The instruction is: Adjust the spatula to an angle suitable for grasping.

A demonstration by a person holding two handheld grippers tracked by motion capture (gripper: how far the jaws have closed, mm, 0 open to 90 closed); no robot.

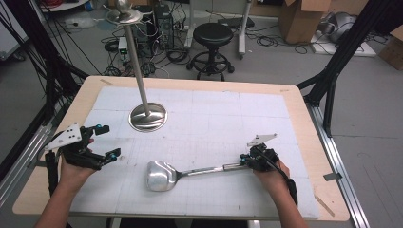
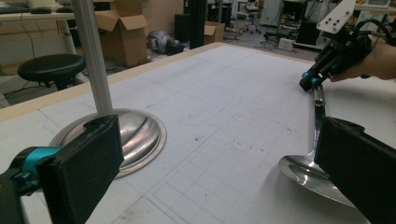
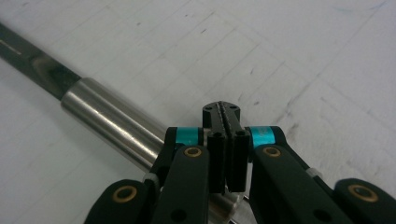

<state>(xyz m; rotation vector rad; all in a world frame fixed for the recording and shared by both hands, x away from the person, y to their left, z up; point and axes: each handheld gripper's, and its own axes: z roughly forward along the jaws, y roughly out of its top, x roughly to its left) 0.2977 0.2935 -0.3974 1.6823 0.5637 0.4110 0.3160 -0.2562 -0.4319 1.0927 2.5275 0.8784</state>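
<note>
The high view looks down from above the near side of the table [image 1: 304,142], facing forward, and the floor with a stool [image 1: 212,35] fills the top of the frame. The left gripper view sits low, close to the table top, and looks across it past the metal stand [image 2: 133,135] in its lower left. The right gripper view looks down from very near, with the spoon handle [image 3: 112,121] big at its left. All three views share the spoon [image 1: 164,175].

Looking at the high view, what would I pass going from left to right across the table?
Left gripper, open → metal stand's round base → ladle's bowl → ladle's handle → right gripper, shut at the handle's end.
</note>
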